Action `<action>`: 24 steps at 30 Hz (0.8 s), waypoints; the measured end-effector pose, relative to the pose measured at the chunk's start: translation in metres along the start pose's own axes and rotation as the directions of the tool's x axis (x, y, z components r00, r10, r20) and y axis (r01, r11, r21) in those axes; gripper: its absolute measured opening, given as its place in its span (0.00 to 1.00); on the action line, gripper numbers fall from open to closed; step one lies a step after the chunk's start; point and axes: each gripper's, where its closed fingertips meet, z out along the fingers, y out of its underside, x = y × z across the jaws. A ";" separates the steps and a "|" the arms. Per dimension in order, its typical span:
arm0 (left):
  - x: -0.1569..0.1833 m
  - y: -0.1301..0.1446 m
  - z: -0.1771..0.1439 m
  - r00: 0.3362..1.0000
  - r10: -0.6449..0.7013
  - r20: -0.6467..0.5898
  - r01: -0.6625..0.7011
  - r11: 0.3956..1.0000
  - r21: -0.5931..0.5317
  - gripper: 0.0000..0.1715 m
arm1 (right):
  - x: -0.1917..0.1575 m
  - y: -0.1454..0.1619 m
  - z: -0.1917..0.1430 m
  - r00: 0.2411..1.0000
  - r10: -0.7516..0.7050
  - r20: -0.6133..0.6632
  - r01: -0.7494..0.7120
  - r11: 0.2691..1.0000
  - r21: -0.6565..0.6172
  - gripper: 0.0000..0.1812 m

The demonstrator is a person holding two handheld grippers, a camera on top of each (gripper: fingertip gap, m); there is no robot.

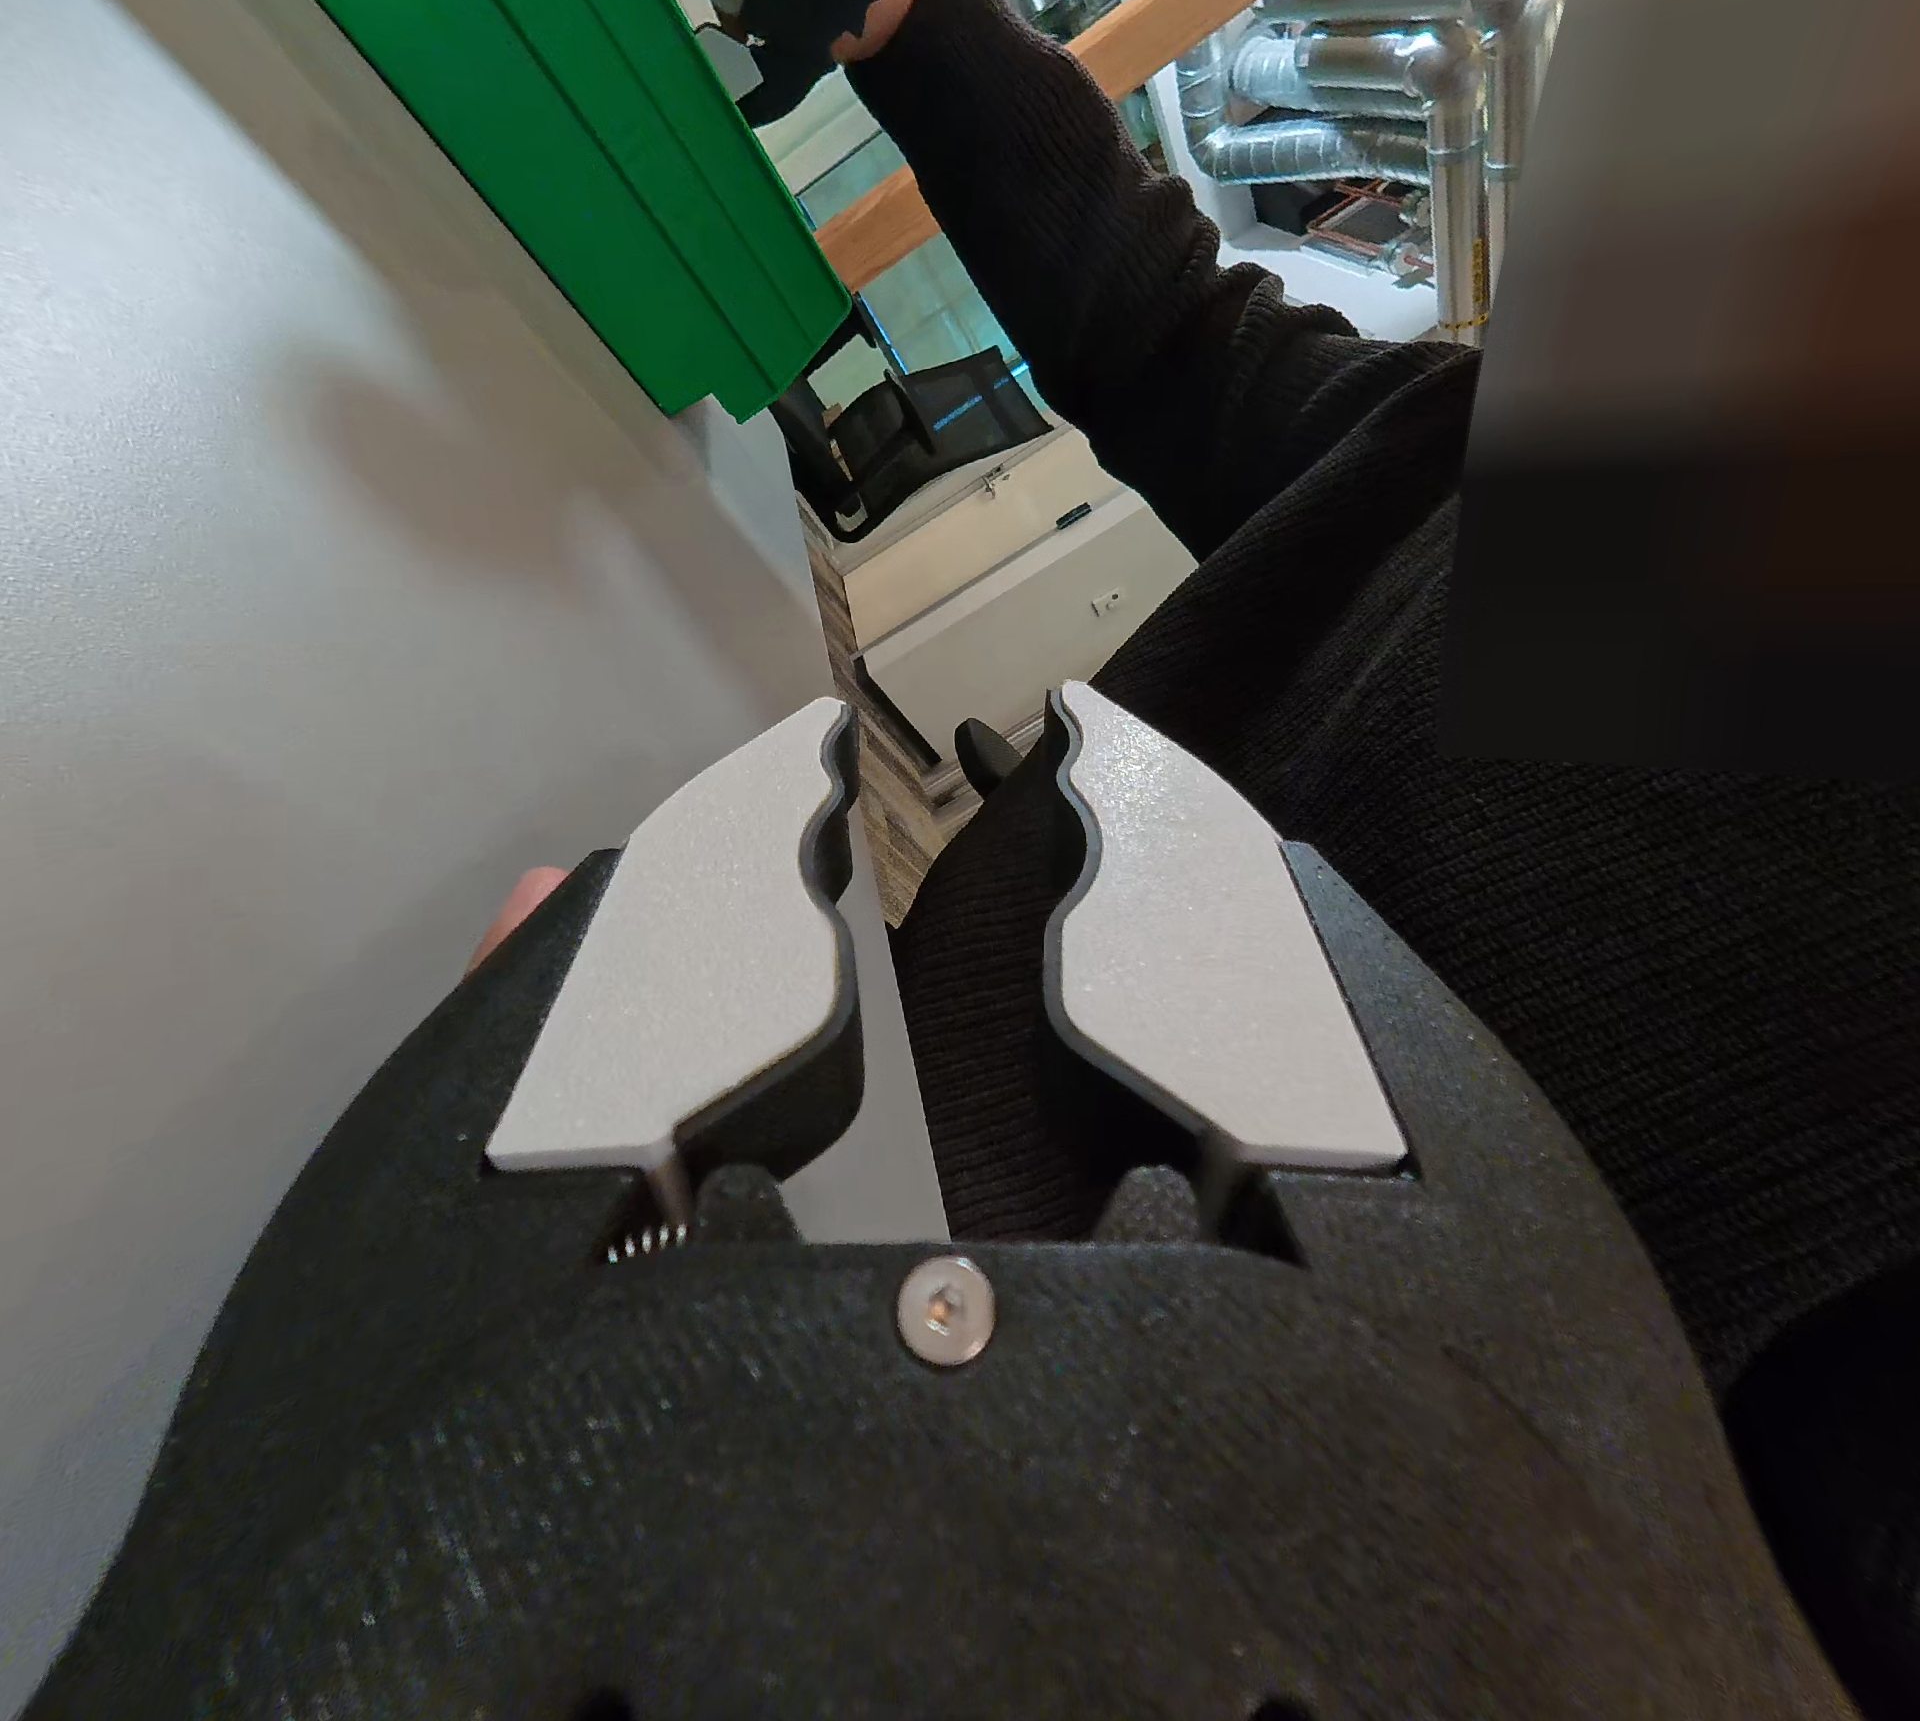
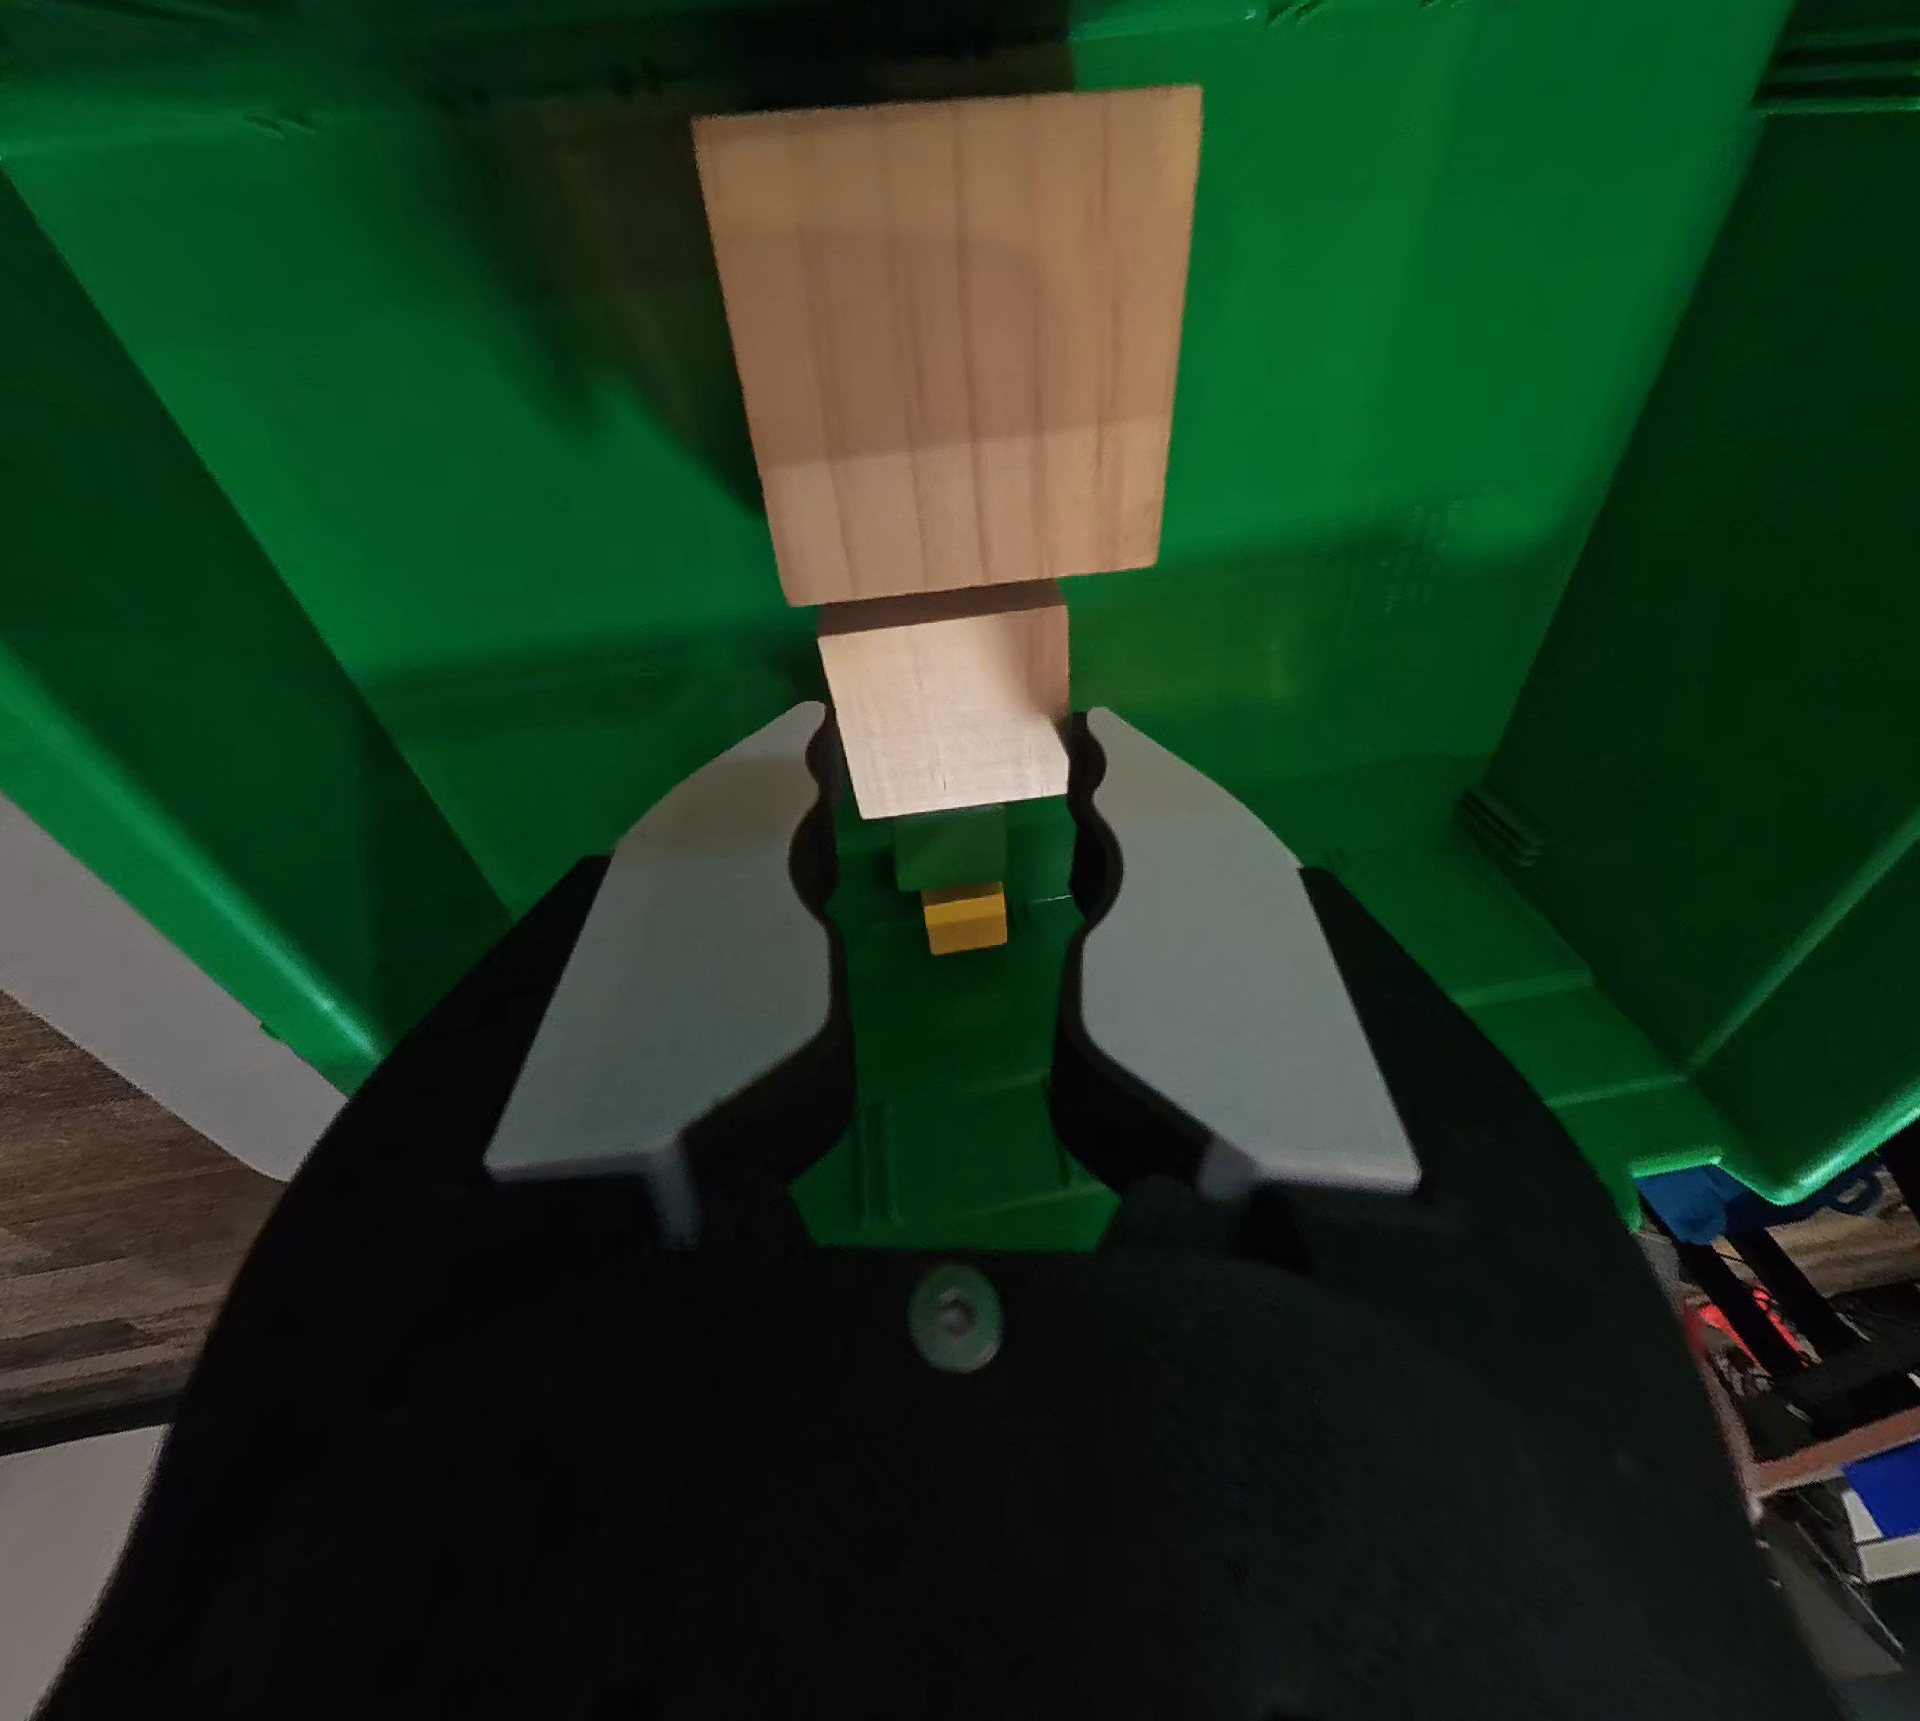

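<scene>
The right tool (image 2: 951, 721) pinches a small wooden block (image 2: 951, 736) touching a larger wooden block (image 2: 951, 341) inside the green bin (image 2: 416, 424), while the left tool (image 1: 954, 707), spread and empty, hangs outside that bin.

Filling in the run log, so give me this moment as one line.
left claw: open, empty, beside white wall | right claw: shut on small wooden block, inside green bin | larger wooden block just beyond

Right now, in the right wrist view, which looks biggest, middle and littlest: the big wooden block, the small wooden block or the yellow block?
1. Big wooden block, largest.
2. Small wooden block, between the right gripper's fingertips.
3. Yellow block, smallest.
They sit at different distances inside the green bin, so true sizes stay unsure.
</scene>
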 end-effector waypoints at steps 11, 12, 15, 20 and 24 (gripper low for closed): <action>0.000 0.000 0.000 1.000 0.003 0.002 -0.003 1.000 -0.002 0.20 | 0.001 0.000 0.000 1.000 0.011 -0.011 -0.011 1.000 -0.024 0.24; 0.000 0.000 0.000 1.000 0.003 0.003 -0.003 1.000 -0.003 0.20 | 0.001 0.001 0.000 1.000 0.012 -0.013 -0.013 1.000 -0.028 0.24; 0.000 0.000 0.000 1.000 0.003 0.002 -0.003 1.000 -0.003 0.20 | 0.003 0.004 -0.001 1.000 0.003 -0.031 -0.005 0.999 -0.049 0.27; 0.000 0.000 0.000 1.000 0.001 0.000 -0.001 1.000 -0.002 0.20 | 0.007 0.009 -0.015 0.997 0.035 -0.066 -0.038 0.999 -0.036 0.28; 0.000 0.001 0.001 1.000 0.008 0.010 -0.008 1.000 -0.004 0.20 | 0.010 0.006 -0.047 0.981 0.140 -0.134 -0.132 0.989 0.069 0.28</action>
